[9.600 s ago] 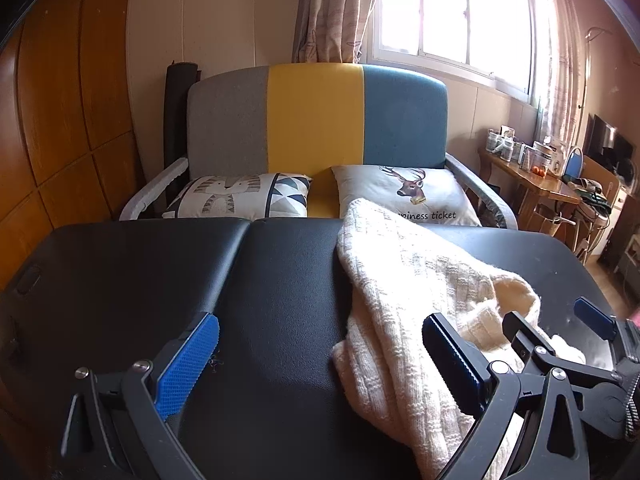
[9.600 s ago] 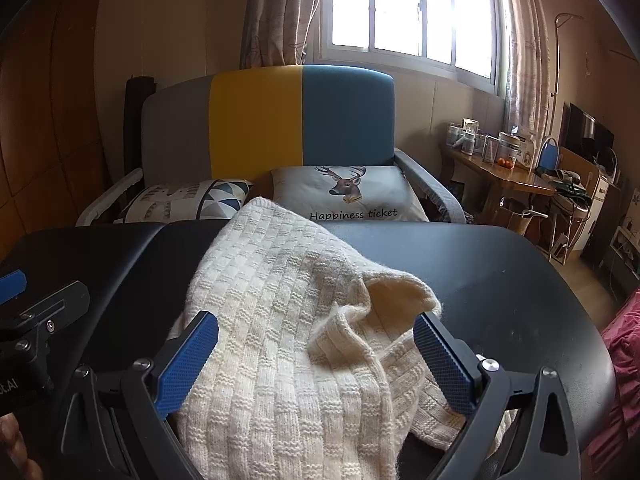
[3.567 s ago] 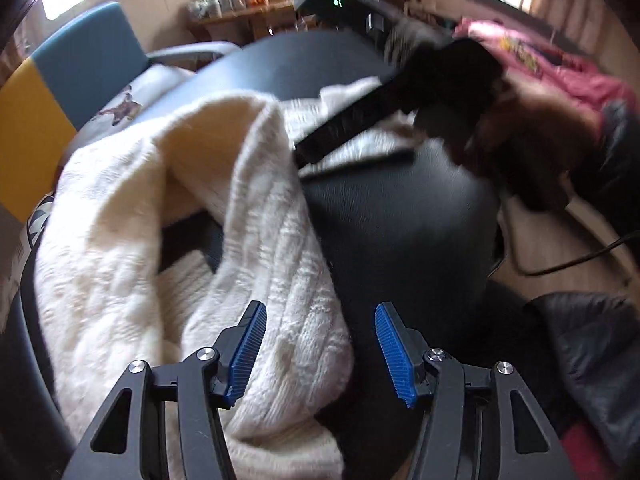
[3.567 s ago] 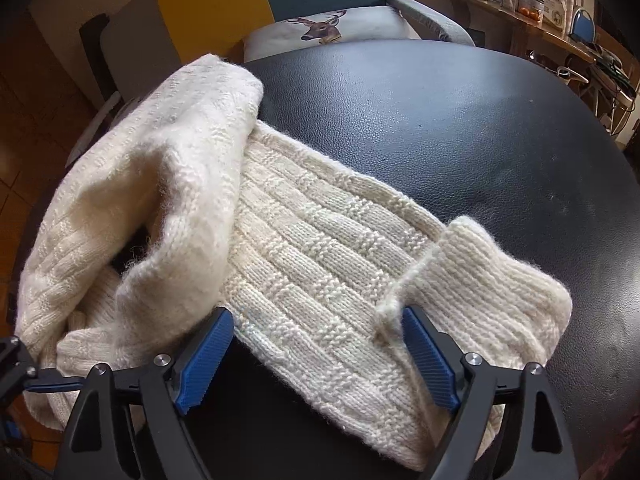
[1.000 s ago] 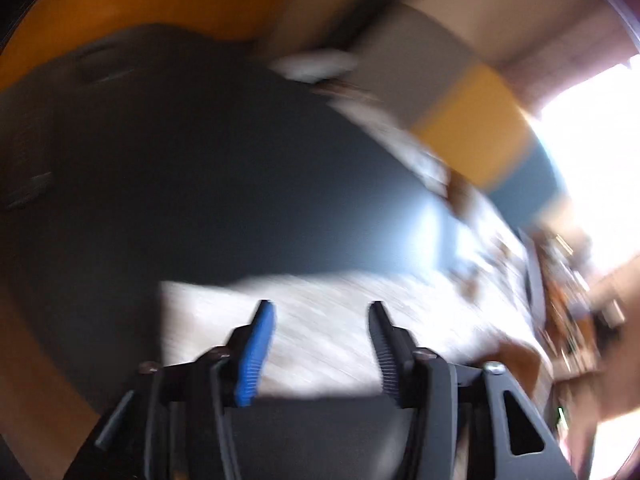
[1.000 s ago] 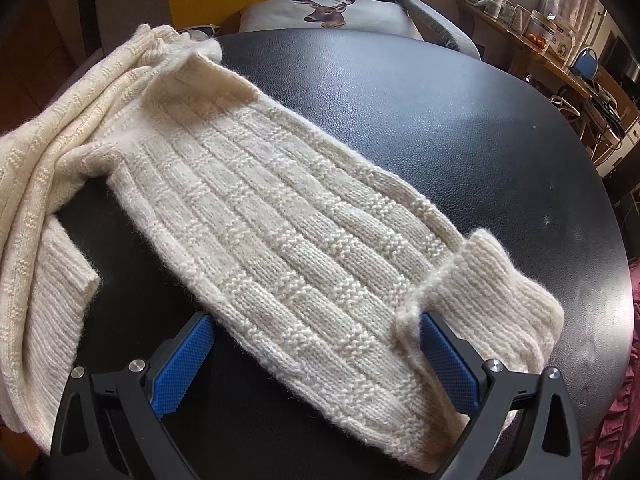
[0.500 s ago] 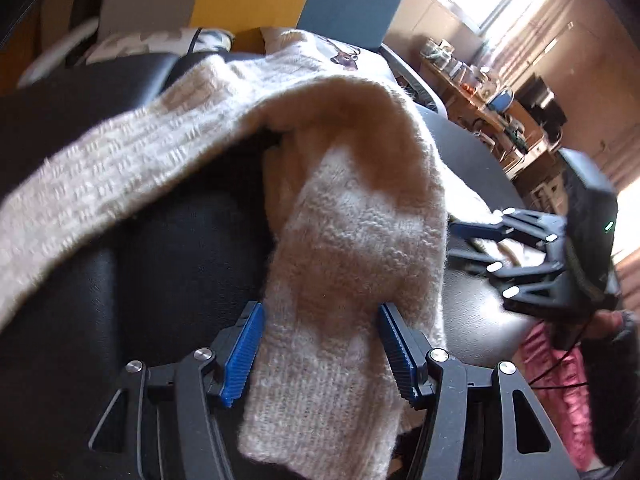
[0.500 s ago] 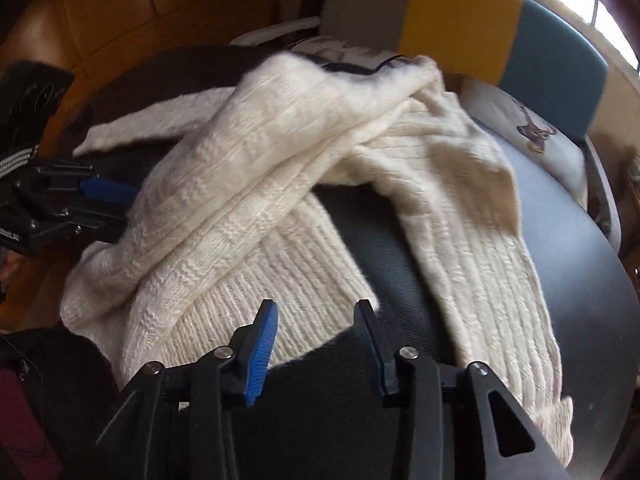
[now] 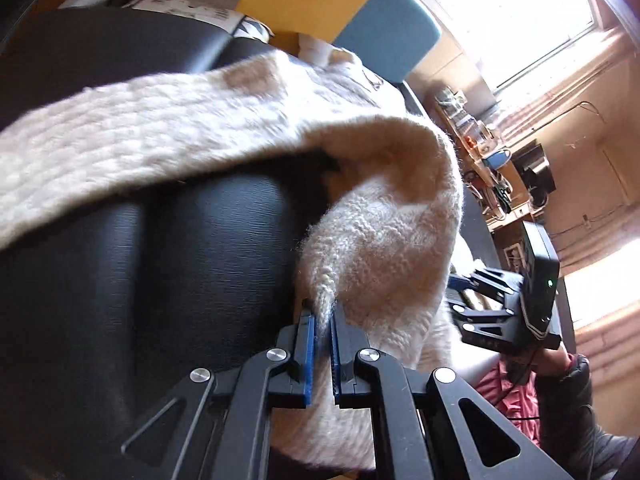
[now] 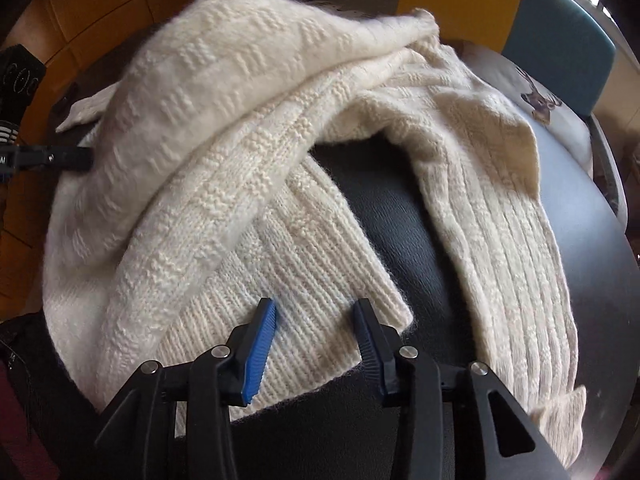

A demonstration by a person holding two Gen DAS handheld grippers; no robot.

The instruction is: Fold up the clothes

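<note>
Evidently mid-arrangement, the cream knit sweater [image 10: 248, 128] lies bunched on the black padded table [image 10: 400, 208]. The left gripper [image 9: 323, 330] pinches a raised fold, seemingly to drag it flat; the right gripper [image 10: 316, 336], jaws spread, straddles the near ribbed hem [image 10: 312, 280], poised to pinch it.

The left tongs [image 9: 323, 330] are pinched nearly together, their blue pads clamping a fold of cream knit. The right tongs [image 10: 316, 322] stand parted, jaws straddling ribbed fabric without gripping it. A hand [image 9: 560, 364] holds the right tool from behind.
</note>
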